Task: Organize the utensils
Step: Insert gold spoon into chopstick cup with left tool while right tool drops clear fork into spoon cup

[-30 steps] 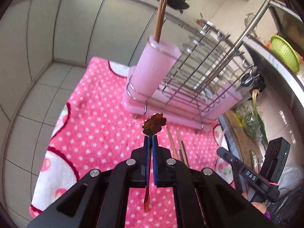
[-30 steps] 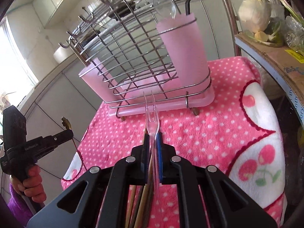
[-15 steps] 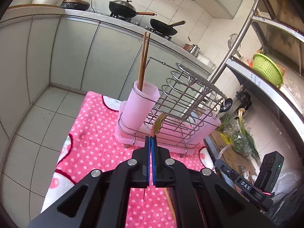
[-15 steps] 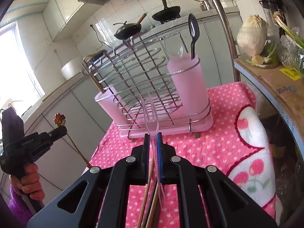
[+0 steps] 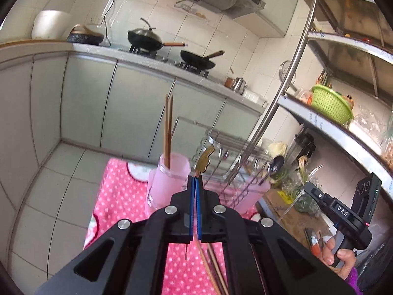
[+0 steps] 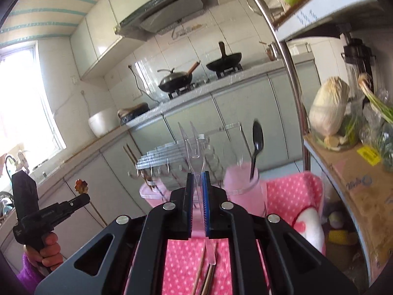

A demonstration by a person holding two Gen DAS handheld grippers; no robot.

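My left gripper point(image 5: 195, 179) is shut on a thin pick with a gold flower-shaped top point(image 5: 205, 162), held upright above the pink dotted cloth point(image 5: 122, 196). Just beyond it stands the wire rack point(image 5: 233, 152), whose left pink cup point(image 5: 169, 182) holds two chopsticks point(image 5: 168, 127). My right gripper point(image 6: 197, 177) is shut on a clear plastic fork point(image 6: 194, 145), tines up, in front of the rack. The right pink cup point(image 6: 243, 186) holds a black spoon point(image 6: 258, 140). Loose chopsticks point(image 6: 203, 275) lie on the cloth below. The left gripper point(image 6: 83, 198) shows at the far left.
A metal shelf unit stands on the right with a cabbage point(image 6: 329, 113), greens and a green basket point(image 5: 331, 103). A cardboard box point(image 6: 356, 184) sits beside the cloth. Two woks point(image 5: 145, 39) are on the far counter. Tiled floor lies left of the cloth.
Both grippers have risen with their utensils and tilted up toward level. The rack and cloth now sit lower in both views, and more of the kitchen wall shows.
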